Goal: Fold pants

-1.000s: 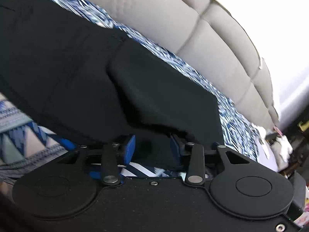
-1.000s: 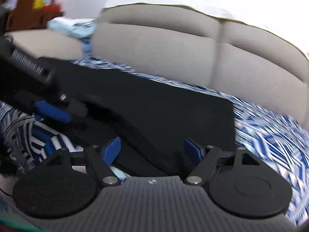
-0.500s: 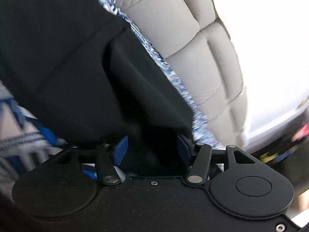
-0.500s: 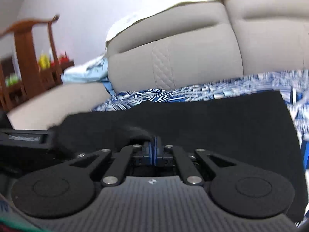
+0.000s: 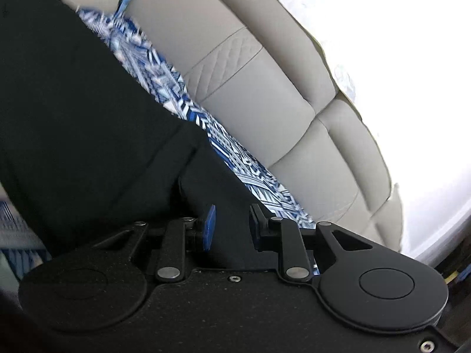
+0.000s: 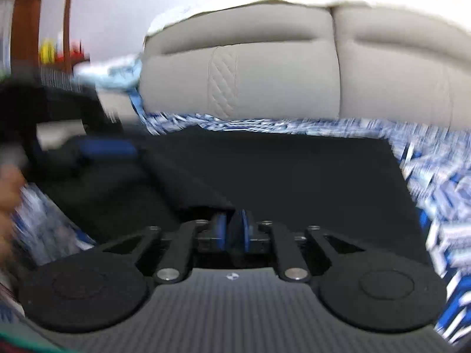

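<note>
Both hand-held grippers (image 5: 229, 223) (image 6: 232, 229) — black pants (image 6: 279, 176) between jaws

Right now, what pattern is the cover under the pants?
Blue-and-white geometric print on the cover, sharpest in the left wrist view.

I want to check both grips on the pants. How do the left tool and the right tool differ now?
The left tool has a clear gap between its blue pads, with black pants fabric lying between them; its jaws have just been closing. The right tool has its pads close together, pinching a thin fold of the pants; its jaws have just been opening slightly. Both sit at the near edge of the pants on the patterned blue cover.
</note>
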